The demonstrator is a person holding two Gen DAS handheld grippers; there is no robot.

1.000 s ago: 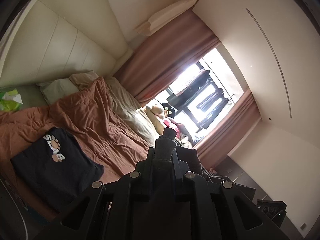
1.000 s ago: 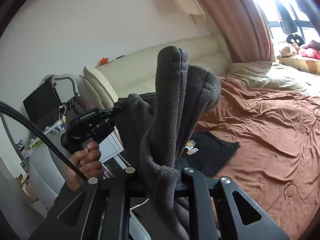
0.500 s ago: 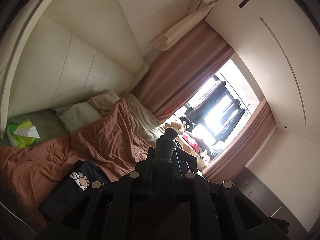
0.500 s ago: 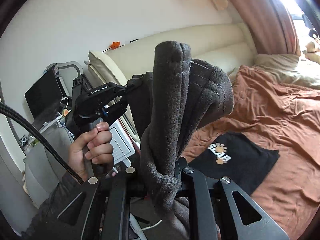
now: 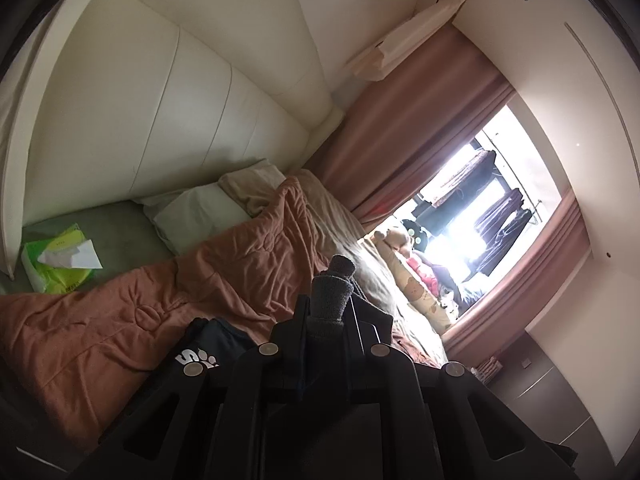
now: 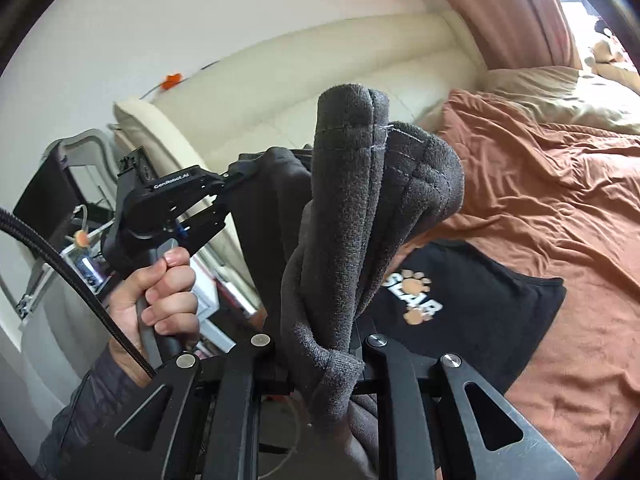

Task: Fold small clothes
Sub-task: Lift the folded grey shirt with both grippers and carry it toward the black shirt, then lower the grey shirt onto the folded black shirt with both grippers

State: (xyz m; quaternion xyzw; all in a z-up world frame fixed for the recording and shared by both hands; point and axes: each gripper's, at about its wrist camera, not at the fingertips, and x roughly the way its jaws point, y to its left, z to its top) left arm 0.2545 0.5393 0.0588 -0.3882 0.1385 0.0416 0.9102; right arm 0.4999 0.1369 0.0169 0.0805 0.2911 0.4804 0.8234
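Both grippers clamp one dark fleece garment. Left wrist view: the left gripper (image 5: 328, 312), angled slightly downward over the bed (image 5: 120, 320), pinches the garment's (image 5: 330, 292) edge. Right wrist view: the right gripper (image 6: 320, 344) clamps bunched fleece (image 6: 360, 208) rising ahead; a hand (image 6: 160, 292) grips the left gripper's (image 6: 240, 178) handle, left of it.

Left tongs (image 5: 330, 312) pinch grey fleece garment (image 5: 334, 288) above the rust-brown quilt (image 5: 160, 292).
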